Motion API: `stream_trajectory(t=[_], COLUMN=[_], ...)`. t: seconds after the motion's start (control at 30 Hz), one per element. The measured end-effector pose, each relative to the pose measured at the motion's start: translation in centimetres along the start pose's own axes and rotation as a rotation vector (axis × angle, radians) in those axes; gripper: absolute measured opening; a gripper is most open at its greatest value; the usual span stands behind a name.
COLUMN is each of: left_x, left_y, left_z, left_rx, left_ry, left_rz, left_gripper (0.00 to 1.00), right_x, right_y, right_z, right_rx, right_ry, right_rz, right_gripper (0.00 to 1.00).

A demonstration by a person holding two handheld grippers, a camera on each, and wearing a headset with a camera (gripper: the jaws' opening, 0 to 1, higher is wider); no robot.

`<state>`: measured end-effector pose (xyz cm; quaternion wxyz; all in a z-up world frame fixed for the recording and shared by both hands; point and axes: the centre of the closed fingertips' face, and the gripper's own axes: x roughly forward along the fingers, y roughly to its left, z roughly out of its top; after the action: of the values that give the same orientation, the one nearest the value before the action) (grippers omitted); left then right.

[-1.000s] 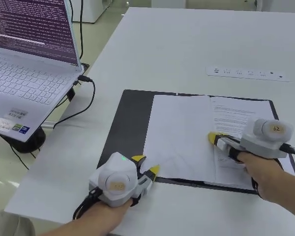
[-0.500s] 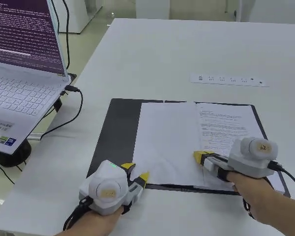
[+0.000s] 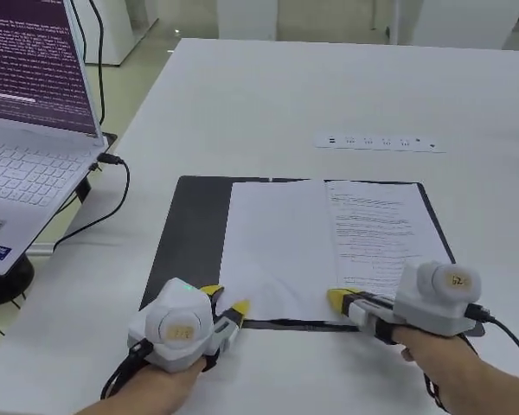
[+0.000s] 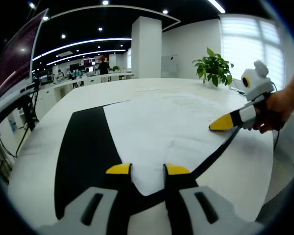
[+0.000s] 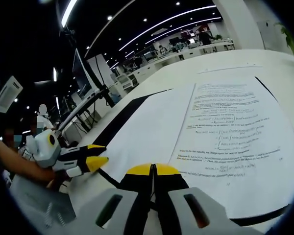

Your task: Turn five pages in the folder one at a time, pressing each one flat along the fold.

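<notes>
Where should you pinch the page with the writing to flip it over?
Probably its free outer edge, near the lower corner, coming from the right. The printed page lies flat and is held along the middle fold of the folder, so only that edge can lift. The right gripper sits nearest.

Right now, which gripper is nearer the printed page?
Right. The right gripper sits at the near edge of the printed page; the left gripper is across the blank page.
</notes>
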<state>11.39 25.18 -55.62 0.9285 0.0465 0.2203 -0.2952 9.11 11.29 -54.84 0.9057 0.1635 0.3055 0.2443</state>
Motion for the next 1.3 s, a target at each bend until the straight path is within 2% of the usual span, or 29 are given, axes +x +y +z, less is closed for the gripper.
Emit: stream_trajectory(t=[0.53, 0.67, 0.83, 0.9, 0.93, 1.0, 1.03, 1.07, 1.13, 1.2, 1.23, 1.3], left_x=[0.0, 0.1, 0.1, 0.0, 0.0, 0.0, 0.1, 0.0, -0.1, -0.5, -0.7, -1.3], left_y=[0.0, 0.1, 0.1, 0.2, 0.2, 0.3, 0.4, 0.3, 0.0, -0.2, -0.4, -0.6], left_z=[0.0, 0.0, 0.1, 0.2, 0.3, 0.5, 0.5, 0.5, 0.8, 0.9, 1.2, 1.8], left_rx=[0.000, -0.002, -0.018, -0.065, -0.127, -0.170, -0.181, -0.218, -0.313, -0.395, -0.411, -0.398], left_ry=[0.006, 0.015, 0.040, 0.066, 0.082, 0.115, 0.130, 0.157, 0.180, 0.212, 0.213, 0.205], left_rz=[0.000, -0.002, -0.001, 0.002, 0.004, -0.001, -0.002, -0.012, -0.022, -0.028, -0.034, -0.043], left_gripper=[0.24, 0.24, 0.24, 0.23, 0.23, 0.22, 0.22, 0.23, 0.26, 0.31, 0.33, 0.33], right_x=[-2.6, -3.5, -5.5, -6.5, -7.2, -8.1, -8.5, -9.2, -10.1, -11.2, -11.7, -12.7], right_y=[1.9, 3.2, 5.1, 5.5, 5.6, 5.5, 5.3, 4.9, 4.1, 3.4, 3.1, 2.2], right_z=[-2.7, -2.4, -1.0, 0.0, 0.3, 1.1, 1.2, 1.6, 2.3, 2.7, 2.9, 3.3], right_rx=[0.029, 0.043, 0.065, 0.084, 0.088, 0.097, 0.105, 0.103, 0.090, 0.120, 0.131, 0.137], right_ry=[0.061, 0.053, 0.011, -0.027, -0.036, -0.058, -0.060, -0.075, -0.103, -0.124, -0.133, -0.146], right_rz=[0.029, 0.051, 0.079, 0.079, 0.067, 0.046, 0.029, 0.001, -0.044, -0.068, -0.076, -0.114], right_gripper=[0.00, 0.00, 0.00, 0.00, 0.00, 0.00, 0.00, 0.00, 0.00, 0.00, 0.00, 0.00])
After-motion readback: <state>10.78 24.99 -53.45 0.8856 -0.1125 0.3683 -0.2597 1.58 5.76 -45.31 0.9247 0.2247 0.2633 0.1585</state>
